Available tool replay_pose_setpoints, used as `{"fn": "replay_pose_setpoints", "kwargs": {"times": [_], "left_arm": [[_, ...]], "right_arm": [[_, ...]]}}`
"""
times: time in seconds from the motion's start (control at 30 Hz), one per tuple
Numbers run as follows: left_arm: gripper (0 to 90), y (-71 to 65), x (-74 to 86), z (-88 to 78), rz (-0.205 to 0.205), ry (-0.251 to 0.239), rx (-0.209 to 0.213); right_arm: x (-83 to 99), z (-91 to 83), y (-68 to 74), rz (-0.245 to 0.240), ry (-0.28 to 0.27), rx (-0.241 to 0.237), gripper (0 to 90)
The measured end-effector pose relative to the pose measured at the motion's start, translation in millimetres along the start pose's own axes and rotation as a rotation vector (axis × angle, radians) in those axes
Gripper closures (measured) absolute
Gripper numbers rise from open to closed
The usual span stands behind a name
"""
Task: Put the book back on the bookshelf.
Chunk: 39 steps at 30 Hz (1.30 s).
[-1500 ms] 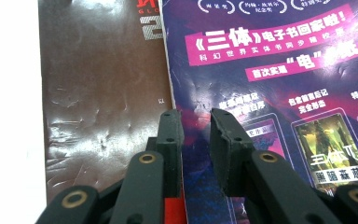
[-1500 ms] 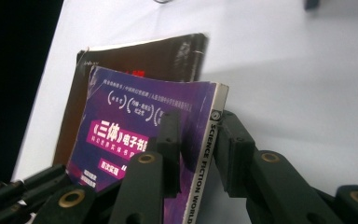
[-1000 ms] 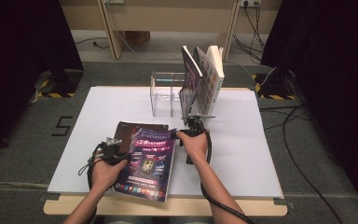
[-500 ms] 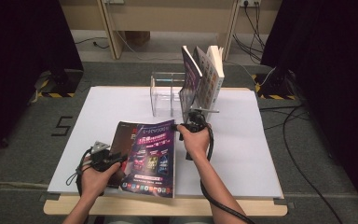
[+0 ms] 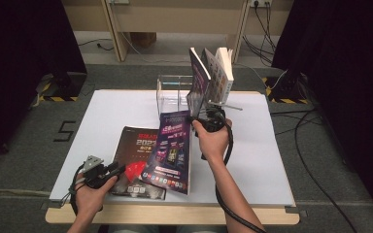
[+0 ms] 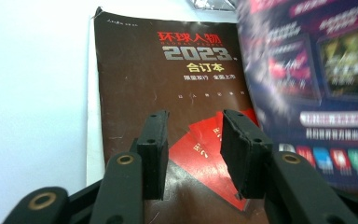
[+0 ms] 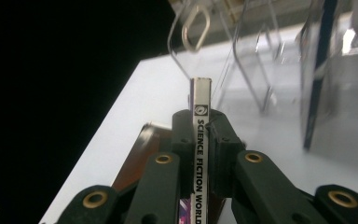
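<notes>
Right gripper [image 7: 199, 135] pinches the thin purple glossy magazine [image 5: 171, 150] at its spine, top edge lifted off the counter [image 5: 272, 160]. Light, floppy, slick; grip spine. Left gripper [image 6: 193, 154] jaws have just been opening, empty.

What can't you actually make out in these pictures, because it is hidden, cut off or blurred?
- Purple glossy magazine: its cover print is blurred in the left gripper view, and the right edge cuts it off.
- Dark brown magazine: the purple one hides its right part in the high view.
- Clear acrylic book rack: the standing books hide its right compartments in the high view.
</notes>
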<state>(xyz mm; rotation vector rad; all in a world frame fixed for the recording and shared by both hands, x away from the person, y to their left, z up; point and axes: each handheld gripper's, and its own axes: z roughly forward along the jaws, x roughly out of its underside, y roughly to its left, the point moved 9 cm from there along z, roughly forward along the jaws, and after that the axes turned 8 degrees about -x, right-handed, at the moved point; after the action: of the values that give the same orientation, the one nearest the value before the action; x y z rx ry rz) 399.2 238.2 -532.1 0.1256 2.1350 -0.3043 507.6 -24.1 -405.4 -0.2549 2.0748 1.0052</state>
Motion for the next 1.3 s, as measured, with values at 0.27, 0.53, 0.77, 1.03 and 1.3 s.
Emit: {"fn": "replay_pose_setpoints", "kwargs": {"times": [0.27, 0.53, 0.77, 1.03, 1.3], "left_arm": [[60.9, -3.0, 1.5, -0.5, 0.013, -0.008, 0.009], [61.4, -5.5, 1.7, -0.6, 0.025, -0.013, 0.014], [62.0, -6.4, 1.6, 0.0, 0.028, -0.019, 0.018], [62.8, -9.2, 2.7, -0.5, 0.033, -0.022, 0.029], [63.1, -9.0, 2.4, 0.0, 0.038, -0.024, 0.03]], "right_arm": [[-32.0, -20.7, 9.1, -0.06, -0.093, 0.033, 83.6], [-62.0, -37.1, 15.8, -0.098, -0.184, 0.064, 83.6], [-90.4, -39.3, 25.1, -0.131, -0.244, 0.073, 83.6], [-113.8, -31.3, 22.9, -0.147, -0.305, 0.119, 83.5], [-135.5, -22.2, 20.3, -0.152, -0.337, 0.131, 83.6]]}}
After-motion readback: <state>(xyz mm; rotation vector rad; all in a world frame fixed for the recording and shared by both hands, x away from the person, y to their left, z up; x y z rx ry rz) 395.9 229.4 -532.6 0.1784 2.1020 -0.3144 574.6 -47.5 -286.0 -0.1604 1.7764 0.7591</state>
